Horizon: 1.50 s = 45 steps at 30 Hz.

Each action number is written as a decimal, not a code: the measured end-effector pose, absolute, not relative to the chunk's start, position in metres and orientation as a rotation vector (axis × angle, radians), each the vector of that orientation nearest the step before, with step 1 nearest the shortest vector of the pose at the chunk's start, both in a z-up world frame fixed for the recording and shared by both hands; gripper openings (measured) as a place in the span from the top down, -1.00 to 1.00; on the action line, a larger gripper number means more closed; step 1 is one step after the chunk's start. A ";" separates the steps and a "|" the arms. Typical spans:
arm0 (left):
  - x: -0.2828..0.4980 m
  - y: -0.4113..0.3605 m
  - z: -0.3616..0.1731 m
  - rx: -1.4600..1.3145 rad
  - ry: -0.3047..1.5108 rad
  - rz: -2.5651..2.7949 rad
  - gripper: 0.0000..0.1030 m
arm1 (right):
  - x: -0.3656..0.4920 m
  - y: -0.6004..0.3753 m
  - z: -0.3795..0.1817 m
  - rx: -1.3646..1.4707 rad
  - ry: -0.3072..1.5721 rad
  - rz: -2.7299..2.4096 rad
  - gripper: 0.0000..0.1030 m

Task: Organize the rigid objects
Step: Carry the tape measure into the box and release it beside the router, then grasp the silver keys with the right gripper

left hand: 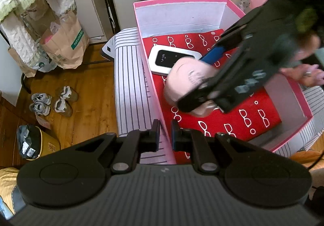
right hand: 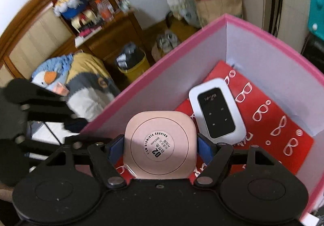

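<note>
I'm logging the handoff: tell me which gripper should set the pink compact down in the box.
Right. The right gripper is shut on the pink compact, already over the red liner inside the pink box, beside the Wi-Fi router. The left gripper is shut and empty, at the box's wall.

Your left gripper [left hand: 165, 131] points steeply downward, its jaws nearly closed on the thin pink wall of the box [left hand: 154, 92] at the box's left edge; whether the pads actually press the wall cannot be told. Your right gripper [right hand: 159, 145] also tilts steeply down, inside the box, its blue-padded fingers [right hand: 203, 148] spread wide and clamped on both sides of the pink compact [right hand: 160, 142]. Your right hand [left hand: 303, 73] shows behind it, over the box's right edge.
</note>
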State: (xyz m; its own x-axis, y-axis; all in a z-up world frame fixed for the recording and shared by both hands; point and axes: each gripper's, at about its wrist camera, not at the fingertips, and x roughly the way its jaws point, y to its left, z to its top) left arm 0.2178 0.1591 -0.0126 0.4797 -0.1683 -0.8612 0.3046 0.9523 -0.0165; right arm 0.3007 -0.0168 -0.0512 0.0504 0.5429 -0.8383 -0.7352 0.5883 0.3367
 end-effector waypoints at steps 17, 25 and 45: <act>0.216 0.160 -0.010 0.130 1.044 -0.288 0.80 | 0.307 -0.012 -0.047 -0.256 1.095 0.875 -0.58; 0.214 0.162 -0.012 0.109 1.029 -0.274 0.80 | 0.258 -0.090 0.030 -0.195 0.860 0.864 -0.60; 0.209 0.154 -0.009 0.081 1.020 -0.189 0.80 | 0.177 -0.275 -0.047 -0.006 0.760 0.548 -0.43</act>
